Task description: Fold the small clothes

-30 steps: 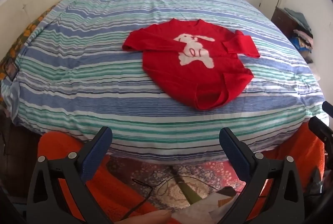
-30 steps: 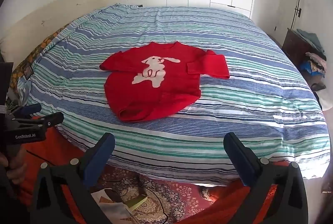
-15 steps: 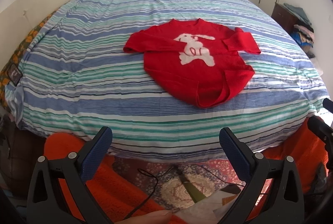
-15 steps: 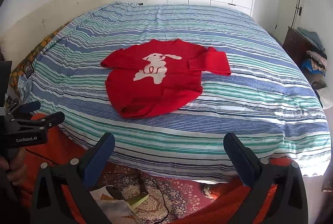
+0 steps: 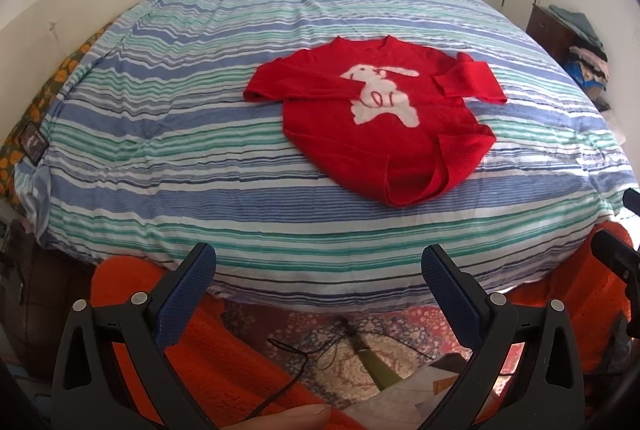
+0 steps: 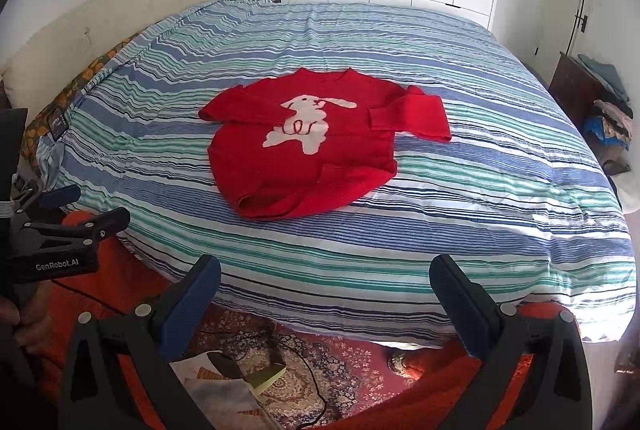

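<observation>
While jaws gape, sweater [image 6: 300, 146] lies on bed [image 6: 460, 214].

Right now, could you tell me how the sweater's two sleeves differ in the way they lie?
The sleeve nearer the headboard lies folded across the chest of the red sweater, its cuff reaching the white rabbit. The sleeve on the wardrobe-door side is bent back on itself beside the body, ending short of the rabbit and partly resting on the striped bedcover. The first looks long and narrow, the second bunched and wide. Both are red and lie flat.
</observation>
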`<state>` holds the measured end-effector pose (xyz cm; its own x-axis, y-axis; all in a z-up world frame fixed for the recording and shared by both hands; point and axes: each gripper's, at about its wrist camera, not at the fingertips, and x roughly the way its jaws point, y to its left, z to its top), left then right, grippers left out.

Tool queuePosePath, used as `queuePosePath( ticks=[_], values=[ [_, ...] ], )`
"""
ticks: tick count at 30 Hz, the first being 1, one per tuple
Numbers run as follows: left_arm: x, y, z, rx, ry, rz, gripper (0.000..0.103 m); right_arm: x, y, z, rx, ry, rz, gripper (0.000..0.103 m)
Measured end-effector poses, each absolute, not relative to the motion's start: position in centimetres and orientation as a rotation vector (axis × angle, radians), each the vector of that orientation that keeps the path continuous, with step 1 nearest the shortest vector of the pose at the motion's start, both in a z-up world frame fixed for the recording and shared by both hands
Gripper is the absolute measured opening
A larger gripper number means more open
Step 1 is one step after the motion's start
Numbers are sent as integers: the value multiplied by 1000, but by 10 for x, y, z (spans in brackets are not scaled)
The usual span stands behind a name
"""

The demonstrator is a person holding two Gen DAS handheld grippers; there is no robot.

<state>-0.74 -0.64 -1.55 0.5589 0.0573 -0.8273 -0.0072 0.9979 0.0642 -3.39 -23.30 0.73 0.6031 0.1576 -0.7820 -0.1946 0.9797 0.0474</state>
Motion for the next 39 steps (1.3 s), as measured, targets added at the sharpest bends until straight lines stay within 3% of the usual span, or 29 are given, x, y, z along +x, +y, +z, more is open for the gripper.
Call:
queuePosePath(
  ticks=[39],
  values=[
    [-2, 1, -20, 67, 1002, 82, 102, -14, -225, -6, -55, 955, 240, 103]
  ],
)
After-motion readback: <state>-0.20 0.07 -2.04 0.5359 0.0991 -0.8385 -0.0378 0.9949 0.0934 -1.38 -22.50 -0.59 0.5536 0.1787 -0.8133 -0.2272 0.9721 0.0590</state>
